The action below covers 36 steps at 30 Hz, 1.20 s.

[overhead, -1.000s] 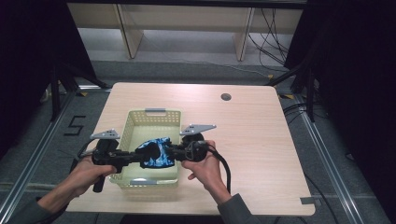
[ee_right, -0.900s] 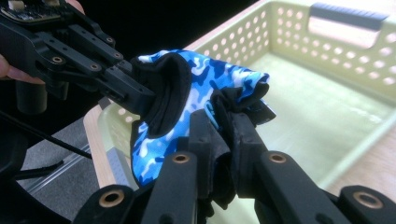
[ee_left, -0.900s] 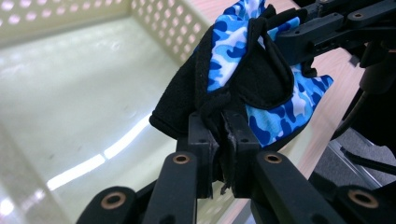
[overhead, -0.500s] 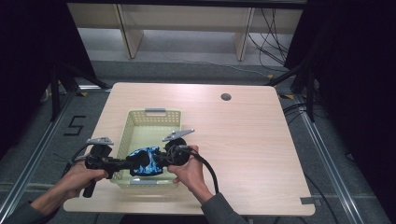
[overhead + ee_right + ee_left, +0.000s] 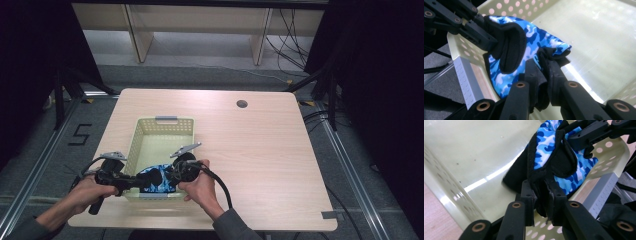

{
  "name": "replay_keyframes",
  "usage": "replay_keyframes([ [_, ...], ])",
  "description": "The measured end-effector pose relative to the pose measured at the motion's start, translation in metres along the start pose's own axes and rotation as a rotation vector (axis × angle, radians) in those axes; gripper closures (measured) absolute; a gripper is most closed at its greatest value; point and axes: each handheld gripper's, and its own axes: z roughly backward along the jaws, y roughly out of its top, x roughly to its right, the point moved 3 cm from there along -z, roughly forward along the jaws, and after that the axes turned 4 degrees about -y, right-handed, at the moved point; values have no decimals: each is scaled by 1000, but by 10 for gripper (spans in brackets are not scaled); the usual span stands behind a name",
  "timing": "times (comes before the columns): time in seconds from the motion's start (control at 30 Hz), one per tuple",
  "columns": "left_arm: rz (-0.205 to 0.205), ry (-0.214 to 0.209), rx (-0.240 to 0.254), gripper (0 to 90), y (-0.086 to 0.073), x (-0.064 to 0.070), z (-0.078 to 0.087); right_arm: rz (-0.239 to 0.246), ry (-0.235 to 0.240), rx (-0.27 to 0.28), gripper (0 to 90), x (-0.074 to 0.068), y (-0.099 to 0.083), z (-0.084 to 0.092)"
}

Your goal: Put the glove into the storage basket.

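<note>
A blue camouflage glove [image 5: 158, 182] with black trim hangs low inside the near end of a pale yellow perforated basket [image 5: 165, 120], close to its front wall. My left gripper [image 5: 145, 181] comes in from the left and pinches the glove's black cuff [image 5: 541, 182]. Its jaws have just been opening a little, and the fabric is still caught between the pads. My right gripper [image 5: 168, 177] comes in from the right and is shut on the blue and black edge [image 5: 554, 52]. In the right gripper view the left gripper [image 5: 481, 35] grips the far side of the glove [image 5: 534, 37].
The basket stands on a light wooden table [image 5: 260, 150] with a round cable hole [image 5: 242, 104] at the back right. The basket's floor [image 5: 479, 150] beyond the glove is bare. A grey handle plate [image 5: 465, 77] sits on the front wall.
Both hands have come down and toward the near left. The glove between them has sunk from above the basket's rim into its near end.
</note>
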Motion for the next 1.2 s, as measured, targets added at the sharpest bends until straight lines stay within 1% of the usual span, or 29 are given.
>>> replay_keyframes([
  [0.03, 0, 10, -4, 752, 1, 0, 0, 0, -5, -8, 811, 0, 0, 0],
  [0.1, 4, 6, -3, 691, 3, 0, 0, -5, -7, -19, 810, -1, 0, 0],
  [0.17, -9, 15, -4, 649, 5, 2, 0, -8, -12, -28, 804, -1, 0, 0],
  [0.2, -13, 24, -26, 606, 5, 2, 1, -7, -19, -31, 802, 0, 0, 0],
  [0.23, 4, 41, -12, 541, 7, 3, 2, -8, -27, -33, 801, 0, 0, 0],
  [0.27, -10, 53, -11, 517, 8, 3, 5, -10, -31, -37, 800, 1, -1, 0],
  [0.33, -16, 62, 5, 505, 10, 4, 9, -31, -37, -50, 798, 1, -2, 1],
  [0.37, -13, 65, 2, 503, 10, 4, 11, -9, -38, -37, 797, 3, -2, 0],
  [0.43, -5, 76, 11, 474, 10, 6, 14, -37, -43, -53, 790, 2, -4, 0],
  [0.47, -37, 79, -7, 470, 10, 5, 16, -57, -38, -65, 782, 1, -4, 1],
  [0.5, -38, 81, 6, 470, 10, 6, 17, -25, -39, -40, 771, 4, -4, 0],
  [0.53, -22, 84, 25, 466, 11, 8, 16, -42, -49, -50, 757, 4, -4, 0],
  [0.57, -23, 82, 26, 453, 11, 9, 17, -47, -49, -56, 735, 4, -4, 0],
  [0.6, -17, 78, 33, 439, 11, 10, 17, -32, -46, -50, 716, 5, -4, 0],
  [0.63, -34, 75, 16, 433, 11, 9, 19, -35, -53, -46, 688, 5, -4, 0],
  [0.67, -17, 72, 50, 433, 12, 12, 17, -26, -56, -40, 673, 6, -4, 2],
  [0.73, -8, 60, 50, 416, 12, 14, 19, -34, -56, -20, 638, 5, -2, 5],
  [0.77, 3, 58, 69, 413, 12, 16, 18, -17, -70, -14, 614, 6, -1, 7],
  [0.8, 3, 59, 60, 408, 12, 16, 19, -19, -82, -17, 607, 5, 0, 9],
  [0.83, 6, 49, 61, 399, 11, 17, 19, -41, -95, -18, 604, 4, 1, 12],
  [0.87, 1, 49, 64, 393, 10, 17, 19, -49, -88, -13, 596, 3, 2, 15],
  [0.9, 4, 48, 67, 389, 10, 18, 19, -20, -75, 21, 595, 5, 4, 15],
  [0.93, 5, 43, 76, 384, 10, 19, 19, -18, -72, 46, 594, 5, 5, 16],
  [0.97, 6, 48, 87, 380, 10, 20, 20, -7, -72, 40, 590, 7, 5, 19],
  [1.0, 4, 45, 90, 371, 10, 21, 20, -16, -65, 47, 589, 7, 5, 20],
  [1.07, 10, 56, 104, 353, 11, 23, 21, -9, -64, 54, 584, 8, 5, 23],
  [1.13, 8, 50, 101, 330, 12, 25, 22, -7, -58, 71, 580, 10, 6, 26],
  [1.17, 4, 53, 119, 328, 13, 26, 22, -14, -56, 75, 578, 10, 6, 27],
  [1.2, 3, 45, 109, 325, 13, 27, 22, -15, -48, 74, 573, 11, 6, 29],
])
